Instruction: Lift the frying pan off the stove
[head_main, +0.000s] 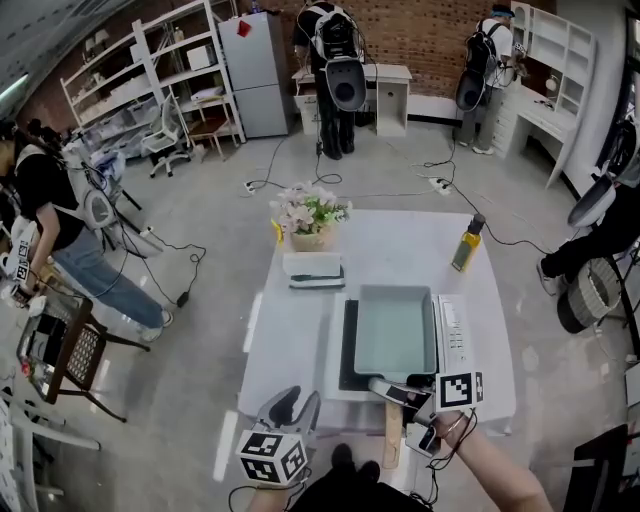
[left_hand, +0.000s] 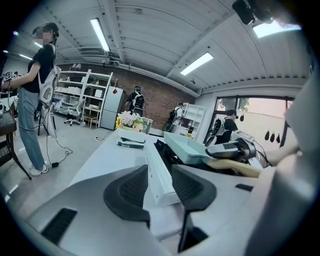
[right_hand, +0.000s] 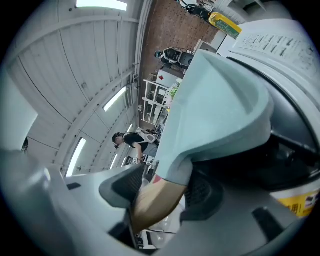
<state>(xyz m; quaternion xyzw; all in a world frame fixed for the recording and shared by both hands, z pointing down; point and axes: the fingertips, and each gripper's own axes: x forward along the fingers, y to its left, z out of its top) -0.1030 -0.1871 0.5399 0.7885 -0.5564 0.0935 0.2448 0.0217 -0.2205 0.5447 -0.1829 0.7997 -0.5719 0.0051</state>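
Finds the pale blue-green frying pan (head_main: 395, 330) sitting flat on the black stove (head_main: 347, 350) at the near end of the white tabletop (head_main: 400, 245), with its wooden handle (head_main: 391, 445) reaching back past the near edge. Brackets that handle with the right claw (head_main: 392, 395): jaws apart in the right gripper view, wood lying between them just below the pan's socket, close to the left pad, not clamped. Holds the left claw (head_main: 297, 405) low at the near left corner, apart from the pan, jaws parted and aimed along a long white bar (left_hand: 155, 175) beside the stove. Shows a flower pot (head_main: 310, 215) and a yellow bottle (head_main: 467, 243) farther back.
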